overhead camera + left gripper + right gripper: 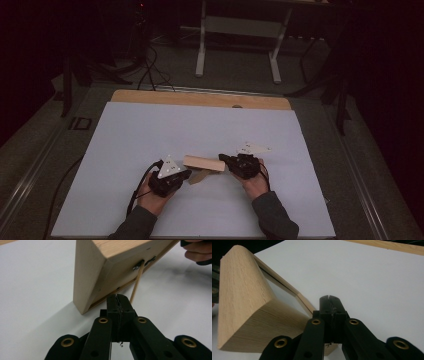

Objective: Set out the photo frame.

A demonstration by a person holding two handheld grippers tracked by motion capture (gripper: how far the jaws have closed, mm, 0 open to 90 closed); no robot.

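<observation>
1. Low centre of the high view: a wooden picture frame (pixel 203 163) standing on the white table sheet (pixel 150 130), between the two grippers.
2. Just left of it, the left gripper (pixel 186 174), held in the left hand (pixel 152 197) that comes up from the bottom edge – grey three-cornered plate on top, cable trailing down to the lower left.
3. Just right of it, the right gripper (pixel 223 159) in the right hand (pixel 256 184), jaws pointing left at the frame's right end.
4. In the left gripper view: left gripper (pixel 117 298) with jaws pressed together, nothing between them, tips near the frame's lower edge at centre; touching or not, cannot tell.
5. Same view, upper half: the frame (pixel 100 270) seen from its back, tilted, one corner resting on the sheet at centre left.
6. From a metal fitting (pixel 137 266) on that back, a thin tan stay (pixel 136 285) slanting down toward the jaw tips.
7. Upper right corner of that view: fingers (pixel 193 253) of the other hand.
8. In the right gripper view: right gripper (pixel 329 298) also pressed together and holding nothing – frame (pixel 244 302) just beside the jaws, in the left half.
9. Rounded light-wood moulding toward the camera, glass pane (pixel 282 293) with its thin inner border running from upper left toward the jaws.
10. Bare wooden tabletop edge (pixel 200 98) above the sheet in the high view.
</observation>
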